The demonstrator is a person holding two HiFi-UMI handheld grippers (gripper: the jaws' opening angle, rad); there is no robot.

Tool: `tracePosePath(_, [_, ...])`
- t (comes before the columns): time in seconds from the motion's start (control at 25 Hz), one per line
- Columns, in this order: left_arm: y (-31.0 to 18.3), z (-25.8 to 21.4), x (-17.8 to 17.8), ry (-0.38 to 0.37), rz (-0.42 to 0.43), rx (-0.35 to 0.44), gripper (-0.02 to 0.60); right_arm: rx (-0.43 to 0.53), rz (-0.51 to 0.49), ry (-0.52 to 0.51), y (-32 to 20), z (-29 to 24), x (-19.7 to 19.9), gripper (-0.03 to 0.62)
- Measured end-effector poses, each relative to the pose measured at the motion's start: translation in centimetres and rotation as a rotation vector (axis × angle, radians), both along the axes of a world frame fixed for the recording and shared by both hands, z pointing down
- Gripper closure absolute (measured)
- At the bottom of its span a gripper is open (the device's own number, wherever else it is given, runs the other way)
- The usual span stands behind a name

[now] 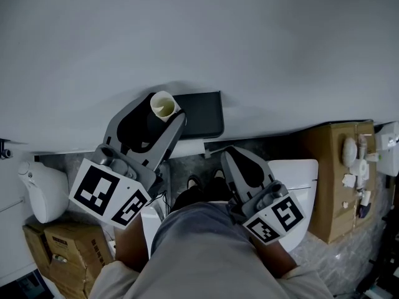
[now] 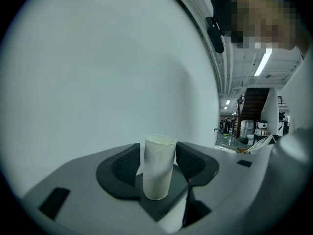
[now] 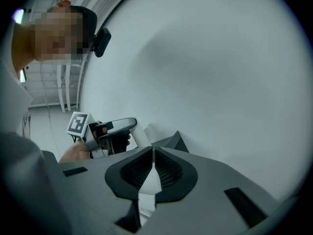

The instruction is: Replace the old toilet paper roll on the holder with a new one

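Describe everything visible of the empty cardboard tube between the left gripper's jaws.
The off-white cardboard toilet paper tube is a bare hollow cylinder with no paper left on it, a slanted seam and a slightly ragged top rim. It stands upright, open end up, between the ribbed dark pads of the left gripper, which seem to clamp its sides. It is held in front of the pale wall, beside the black wall-mounted holder.

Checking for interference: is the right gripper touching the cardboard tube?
Apart. Head view shows the right gripper well clear of the cardboard tube.
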State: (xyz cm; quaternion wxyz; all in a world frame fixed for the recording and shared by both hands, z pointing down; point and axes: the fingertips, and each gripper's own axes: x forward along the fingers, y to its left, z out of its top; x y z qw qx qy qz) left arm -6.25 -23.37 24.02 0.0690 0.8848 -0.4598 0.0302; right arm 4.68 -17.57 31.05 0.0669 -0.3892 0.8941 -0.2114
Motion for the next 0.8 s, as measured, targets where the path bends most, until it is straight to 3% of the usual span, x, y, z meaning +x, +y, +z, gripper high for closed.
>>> tracePosePath(0.36, [1.5, -0.2, -1.5, 0.042, -0.007, 0.018, 0.364, 0.088, -0.013, 0.195, 0.1, -1.2, -2.5, 0.562])
tracePosePath(0.8, [2.2, 0.0, -2.0, 0.075, 0.030, 0.036, 0.364, 0.119, 0.013, 0.210, 0.3, -2.2, -4.0, 0.563])
